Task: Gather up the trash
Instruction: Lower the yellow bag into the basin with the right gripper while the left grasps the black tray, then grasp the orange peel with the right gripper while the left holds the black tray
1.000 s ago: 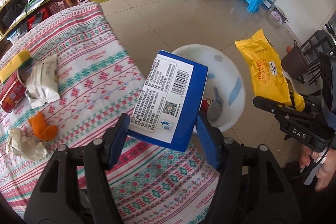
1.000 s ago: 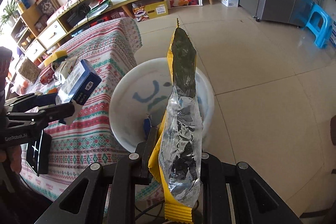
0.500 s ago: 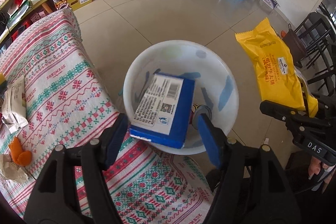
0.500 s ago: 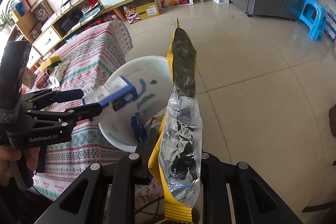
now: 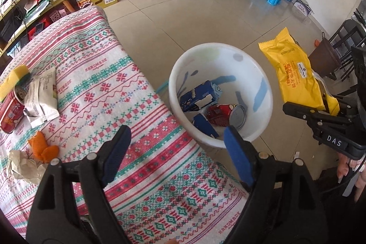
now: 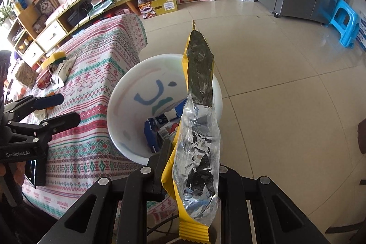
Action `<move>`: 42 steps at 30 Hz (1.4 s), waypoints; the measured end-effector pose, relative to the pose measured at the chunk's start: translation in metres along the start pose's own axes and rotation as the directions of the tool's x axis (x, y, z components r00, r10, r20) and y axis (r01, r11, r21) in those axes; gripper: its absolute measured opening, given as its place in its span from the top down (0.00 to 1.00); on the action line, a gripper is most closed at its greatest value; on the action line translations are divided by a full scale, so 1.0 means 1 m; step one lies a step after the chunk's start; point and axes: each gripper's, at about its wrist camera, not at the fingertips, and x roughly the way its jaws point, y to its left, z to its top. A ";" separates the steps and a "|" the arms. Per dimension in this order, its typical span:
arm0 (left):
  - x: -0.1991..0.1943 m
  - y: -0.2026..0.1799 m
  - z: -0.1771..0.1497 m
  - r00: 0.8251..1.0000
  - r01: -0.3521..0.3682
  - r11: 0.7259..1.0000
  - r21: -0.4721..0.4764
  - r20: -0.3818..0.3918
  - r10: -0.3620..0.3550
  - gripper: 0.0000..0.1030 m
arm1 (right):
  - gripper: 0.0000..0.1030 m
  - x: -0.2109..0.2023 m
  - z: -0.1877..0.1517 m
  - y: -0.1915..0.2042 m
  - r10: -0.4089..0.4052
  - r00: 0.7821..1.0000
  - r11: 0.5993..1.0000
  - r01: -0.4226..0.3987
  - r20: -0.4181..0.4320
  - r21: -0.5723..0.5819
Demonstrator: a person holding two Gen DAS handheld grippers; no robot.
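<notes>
Having let go of the blue carton (image 5: 198, 96), now lying inside the white bin (image 5: 263, 134) beside a red can (image 5: 219, 116), the left gripper (image 5: 176, 148) hangs wide open and empty, while the right gripper (image 6: 191, 164) pinches the yellow wrapper (image 6: 197, 129) above the bin's rim, likely next to drop.

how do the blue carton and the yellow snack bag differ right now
The blue carton lies loose inside the white bin; the yellow snack bag is clamped in the right gripper beside the bin. The carton is a stiff box; the bag is limp, torn-open foil. Both are trash.
</notes>
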 end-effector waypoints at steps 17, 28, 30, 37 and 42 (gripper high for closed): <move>-0.046 0.073 -0.045 0.997 -0.072 0.993 -0.099 -0.005 0.072 0.05 | 0.39 0.027 0.023 0.050 -0.023 0.999 0.999 0.022 -0.039 -0.031; -0.075 0.139 -0.089 0.990 -0.144 0.962 -0.230 -0.033 0.140 0.05 | 0.31 0.028 0.026 0.093 -0.013 0.999 0.994 0.010 -0.029 -0.109; -0.076 0.148 -0.098 0.989 -0.146 0.958 -0.247 -0.042 0.140 0.05 | 0.30 0.028 0.026 0.099 -0.012 1.000 0.993 0.008 -0.027 -0.120; -0.067 0.163 -0.130 0.997 -0.068 0.948 -0.312 -0.047 0.056 0.05 | 0.28 0.025 0.021 0.121 -0.011 1.000 0.986 0.008 -0.017 -0.166; -0.048 0.165 -0.144 0.995 -0.034 0.934 -0.356 -0.095 0.000 0.05 | 0.27 0.023 0.017 0.130 -0.009 1.000 0.985 0.007 -0.014 -0.175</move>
